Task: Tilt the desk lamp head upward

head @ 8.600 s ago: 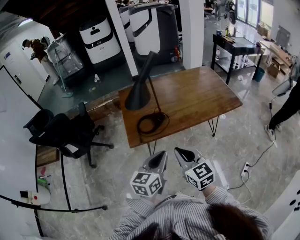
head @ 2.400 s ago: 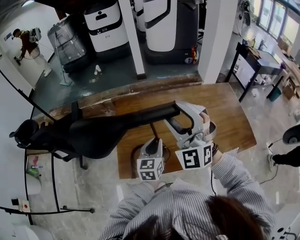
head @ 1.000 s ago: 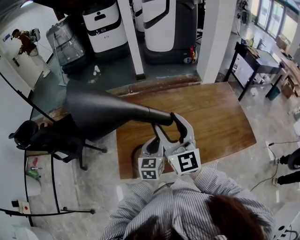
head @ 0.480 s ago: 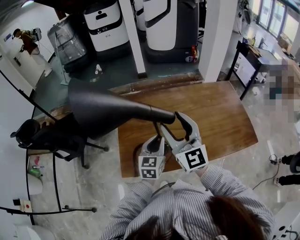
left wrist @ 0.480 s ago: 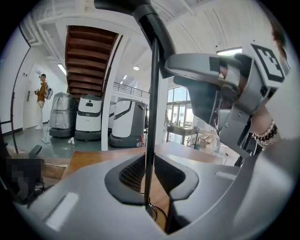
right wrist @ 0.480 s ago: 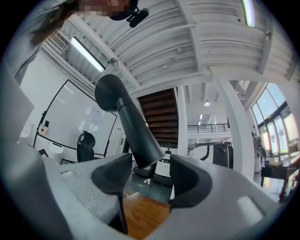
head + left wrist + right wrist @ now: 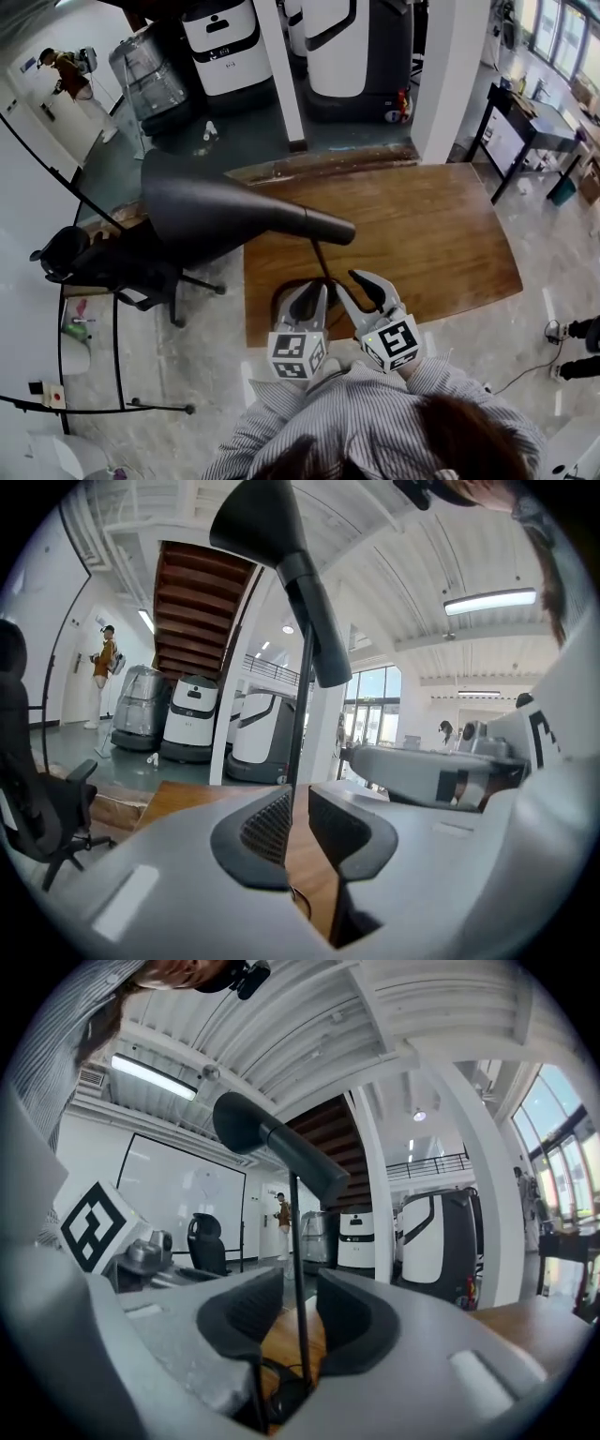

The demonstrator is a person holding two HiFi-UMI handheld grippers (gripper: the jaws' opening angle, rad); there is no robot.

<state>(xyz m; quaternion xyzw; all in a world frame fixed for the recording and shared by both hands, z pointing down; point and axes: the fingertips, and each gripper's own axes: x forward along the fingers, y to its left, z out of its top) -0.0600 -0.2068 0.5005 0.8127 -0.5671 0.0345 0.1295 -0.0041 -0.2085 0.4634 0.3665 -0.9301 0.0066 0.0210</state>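
We see the lamp head (image 7: 225,216) tipped up at the bench's (image 7: 431,234) near-left edge.
Its cone runs leftward, mouth raised, and our grippers mostly hide the base (image 7: 280,302). The left gripper's (image 7: 311,296) jaws have just been opening and the right gripper's (image 7: 362,288) closing. Both stand apart and unclamped, with the pole (image 7: 322,258) beyond them.

Person is holding both grippers low and side by side, close in front of the chest, pointing forward about level. Left gripper (image 7: 309,300): jaws have just been opening and are sitting narrowly apart, pinching nothing. Right gripper (image 7: 352,281): jaws have just been closing and are sitting part open, gripping nothing.
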